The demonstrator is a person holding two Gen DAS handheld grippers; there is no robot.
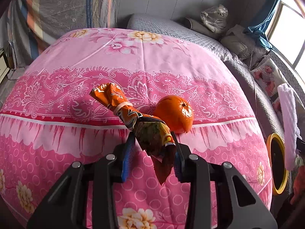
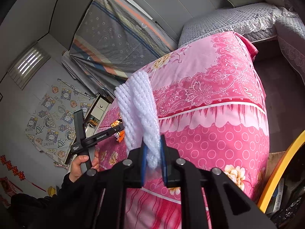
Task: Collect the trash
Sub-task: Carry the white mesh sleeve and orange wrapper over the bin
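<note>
Left wrist view looks over a pink floral cloth [image 1: 118, 61] spread across a raised surface; behind the cloth a grey quilted bed cover [image 1: 171, 30] runs back to a pale panelled wall, and a window [image 1: 289, 24] with a blue curtain stands beyond the cloth's right edge. A striped mattress [image 2: 118, 38] leans on the wall behind the cloth's far left corner. On the cloth, near its scalloped border, lies an orange [image 1: 176, 113]. Just beside the orange, on its left, an orange snack wrapper [image 1: 137, 120] tied with a pale band slants upward over the cloth. The left gripper [image 1: 152, 145] points steeply down at the cloth, its blue pads closed onto the wrapper's lower end. A yellow-rimmed bin [image 1: 278, 164] shows off the cloth's right edge.

Right wrist view shows the right gripper [image 2: 153, 152] tilted down toward the cloth's hanging side, clamped tight on a white knitted piece [image 2: 137, 106] that rises in front of the cloth. Left of the cloth, a hand [image 2: 83, 164] in a black sleeve grips the left tool's handle. A cartoon-print sheet [image 2: 55, 118] hangs on the wall beyond it.
</note>
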